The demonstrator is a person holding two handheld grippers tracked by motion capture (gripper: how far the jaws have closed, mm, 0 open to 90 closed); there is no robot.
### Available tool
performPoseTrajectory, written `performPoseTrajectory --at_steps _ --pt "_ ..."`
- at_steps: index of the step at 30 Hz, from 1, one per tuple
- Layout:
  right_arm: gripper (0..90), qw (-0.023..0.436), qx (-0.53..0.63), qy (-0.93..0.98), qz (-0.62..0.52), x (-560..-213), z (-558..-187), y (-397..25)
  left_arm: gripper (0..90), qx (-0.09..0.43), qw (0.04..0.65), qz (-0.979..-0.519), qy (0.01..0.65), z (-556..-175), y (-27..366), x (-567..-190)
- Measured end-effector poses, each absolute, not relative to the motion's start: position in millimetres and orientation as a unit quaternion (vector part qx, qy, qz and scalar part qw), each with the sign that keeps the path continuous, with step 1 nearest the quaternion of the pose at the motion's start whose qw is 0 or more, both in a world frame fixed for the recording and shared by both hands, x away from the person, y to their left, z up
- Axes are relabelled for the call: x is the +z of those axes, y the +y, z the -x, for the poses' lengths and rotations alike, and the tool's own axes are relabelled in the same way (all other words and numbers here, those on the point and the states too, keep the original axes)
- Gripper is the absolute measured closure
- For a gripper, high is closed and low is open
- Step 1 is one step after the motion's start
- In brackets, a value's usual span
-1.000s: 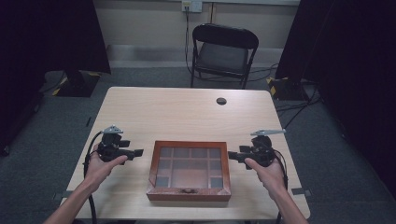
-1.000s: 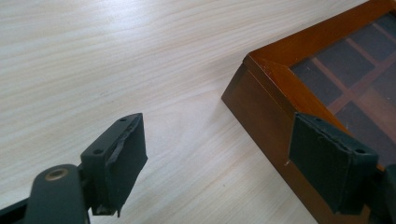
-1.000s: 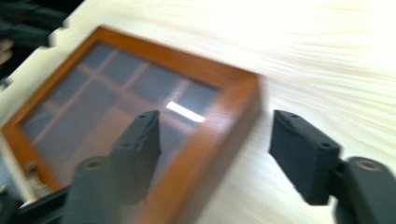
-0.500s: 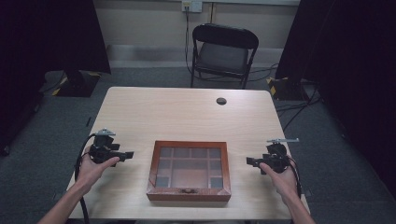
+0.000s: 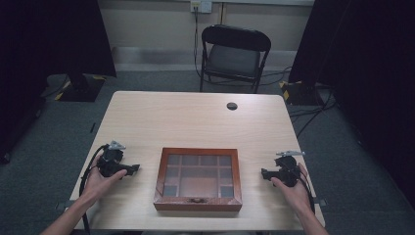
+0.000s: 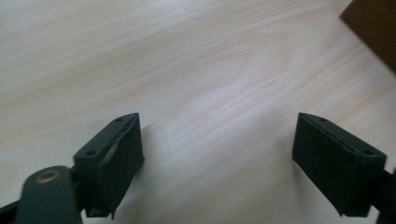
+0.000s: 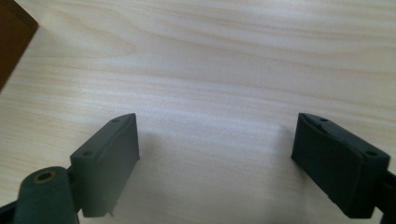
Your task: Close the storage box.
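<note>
A pale wood-grain rectangular worktop [image 5: 195, 117] stands on grey carpet, with dark curtains to either side and a black folding metal chair [image 5: 234, 54] behind its far edge. A small round black cable port [image 5: 232, 105] is set into the worktop near the far edge, right of centre.

Near the front edge, roughly centred, lies a flat reddish-brown wooden box with a glass-paned lid [image 5: 198, 178]. The lid is down, and through the glass a grid of compartments shows; what they hold cannot be made out. A small dark clasp sits at the middle of the front rim. A corner of the box's brown wood shows at the upper right of the left gripper view [image 6: 373, 28] and at the upper left of the right gripper view [image 7: 11, 42].

The person's forearms come in from the bottom of the high view. The left hand [image 5: 100, 182] holds the black left gripper [image 5: 133, 168] on the worktop well to the left of the box, jaws pointing toward it. The right hand [image 5: 289, 188] holds the black right gripper [image 5: 264, 173] to the right of the box, jaws pointing toward it, apart from its side. A black cable loops back from each gripper along the wrist.

In both gripper views the two black jaws stand wide apart with bare wood grain between them, just above the worktop; neither grips anything.
</note>
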State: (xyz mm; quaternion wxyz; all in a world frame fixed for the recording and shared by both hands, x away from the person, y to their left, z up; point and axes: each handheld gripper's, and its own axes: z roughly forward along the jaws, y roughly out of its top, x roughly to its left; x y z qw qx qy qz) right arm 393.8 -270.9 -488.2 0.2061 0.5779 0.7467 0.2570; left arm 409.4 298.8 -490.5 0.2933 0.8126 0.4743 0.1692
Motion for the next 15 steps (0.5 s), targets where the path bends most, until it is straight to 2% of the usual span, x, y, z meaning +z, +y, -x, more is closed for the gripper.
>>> performPoseTrajectory --at_steps 2,5,7,15 --pt "1.0 0.216 0.266 0.742 -0.577 -493.1 -394.5 -270.0 6.0 0.18 0.305 -0.802 0.481 -409.3 296.7 -495.9" --pt "0.0 0.233 0.287 0.732 -0.572 -498.8 -394.3 -269.3 0.0 0.185 0.303 -0.799 0.485 -410.1 297.2 -497.8" --pt "0.0 0.24 0.3 0.731 -0.563 -501.3 -393.3 -270.2 0.0 0.198 0.333 -0.791 0.474 -409.5 299.5 -503.3" --pt "0.0 0.243 0.299 0.728 -0.568 -501.4 -393.5 -269.2 0.0 0.198 0.333 -0.791 0.474 -409.4 299.4 -503.3"
